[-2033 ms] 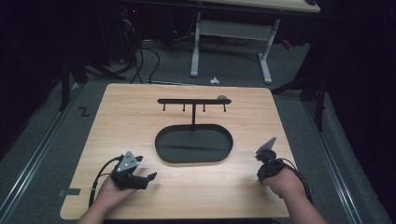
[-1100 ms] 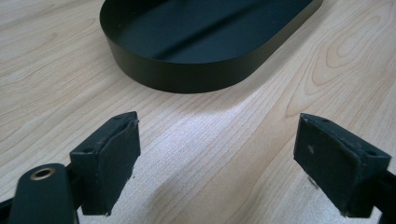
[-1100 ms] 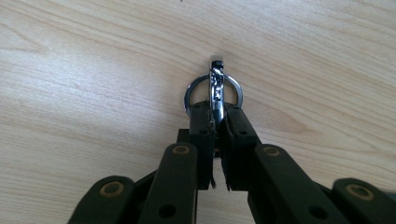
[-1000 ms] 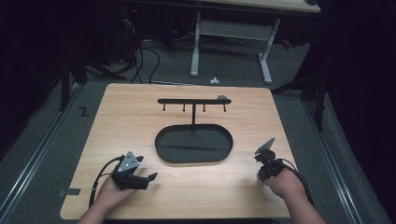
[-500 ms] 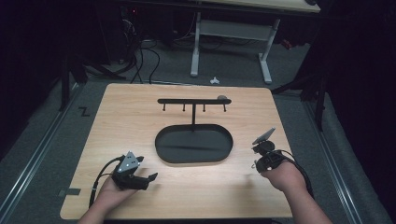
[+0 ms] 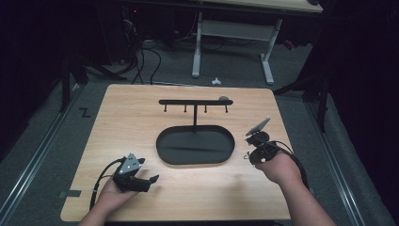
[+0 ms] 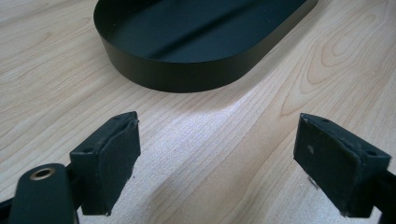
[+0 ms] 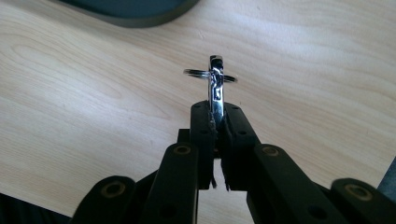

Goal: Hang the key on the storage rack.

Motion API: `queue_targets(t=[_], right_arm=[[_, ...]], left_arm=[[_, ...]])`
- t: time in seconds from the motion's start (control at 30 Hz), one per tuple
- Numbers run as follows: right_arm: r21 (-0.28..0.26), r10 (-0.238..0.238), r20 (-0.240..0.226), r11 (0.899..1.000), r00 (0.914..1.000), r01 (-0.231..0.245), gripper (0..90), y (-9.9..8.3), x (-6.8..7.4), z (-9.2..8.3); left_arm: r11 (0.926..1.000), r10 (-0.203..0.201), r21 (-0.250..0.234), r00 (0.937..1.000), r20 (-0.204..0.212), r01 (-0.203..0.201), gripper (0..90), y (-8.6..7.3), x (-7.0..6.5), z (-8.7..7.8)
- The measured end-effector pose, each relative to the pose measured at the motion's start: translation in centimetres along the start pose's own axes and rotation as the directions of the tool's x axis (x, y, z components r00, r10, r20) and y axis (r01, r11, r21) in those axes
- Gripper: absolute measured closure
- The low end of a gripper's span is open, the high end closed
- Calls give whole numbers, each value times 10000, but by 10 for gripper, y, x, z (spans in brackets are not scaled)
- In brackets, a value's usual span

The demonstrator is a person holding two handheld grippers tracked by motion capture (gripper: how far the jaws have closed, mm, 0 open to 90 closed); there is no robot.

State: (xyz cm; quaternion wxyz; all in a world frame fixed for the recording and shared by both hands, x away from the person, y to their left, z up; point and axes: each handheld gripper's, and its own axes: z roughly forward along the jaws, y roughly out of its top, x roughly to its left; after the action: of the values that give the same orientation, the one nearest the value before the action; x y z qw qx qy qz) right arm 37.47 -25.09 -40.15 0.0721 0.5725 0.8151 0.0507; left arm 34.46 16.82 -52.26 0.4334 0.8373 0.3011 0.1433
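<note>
Pickup is done: right gripper [image 8: 215,122] has its fingers pressed onto a shiny metal clip [image 8: 215,86] with a small ring [image 8: 210,73] through its far end. Judging by the stand [image 6: 194,102] with four hooks behind the oval tray [image 6: 195,160], the clip looks meant for a hook or the tray; neither is done yet. All hooks look bare, though something small and grey sits at the bar's right end, too small to tell what.

Clip is off the bench [image 6: 141,117], held just right of the tray in the high view, where the right gripper [image 6: 251,147] sits near the tray's right end.

Orientation: clip's long axis runs straight out along the fingers, ring end leading, edge-on to the gripper's camera. Ring lies crosswise to the clip, roughly flat to the bench.

Left gripper [image 6: 149,180] rests low at the near left, fingers [image 7: 112,158] spread wide, empty, aimed at the tray's near wall [image 7: 187,77].
</note>
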Motion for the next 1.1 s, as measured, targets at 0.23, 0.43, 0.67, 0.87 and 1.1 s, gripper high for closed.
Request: queue_targets(t=[0.23, 0.43, 0.67, 0.87, 1.1], right_arm=[[-382, -158, 29, 9991, 9999, 159, 844, 18, 8, -22], [-690, -218, 2, 9974, 9998, 217, 844, 37, 11, -39], [-670, -256, 32, 9974, 9997, 257, 844, 55, 14, -50], [-518, -332, -22, 9981, 9994, 330, 844, 67, 18, -57], [-748, -297, -111, 9968, 9995, 288, 843, 79, 20, -70]], left_arm=[[10000, -12, -13, 10000, 24, 12, 151, 0, 0, 0], [10000, 24, -2, 10000, 54, -24, 152, 0, 0, -1], [10000, 6, -43, 10000, 89, -6, 152, 0, 0, -1], [9999, 110, 28, 9998, 143, -110, 152, 1, -1, 0], [10000, 81, 7, 9999, 136, -82, 152, 1, 0, 0]])
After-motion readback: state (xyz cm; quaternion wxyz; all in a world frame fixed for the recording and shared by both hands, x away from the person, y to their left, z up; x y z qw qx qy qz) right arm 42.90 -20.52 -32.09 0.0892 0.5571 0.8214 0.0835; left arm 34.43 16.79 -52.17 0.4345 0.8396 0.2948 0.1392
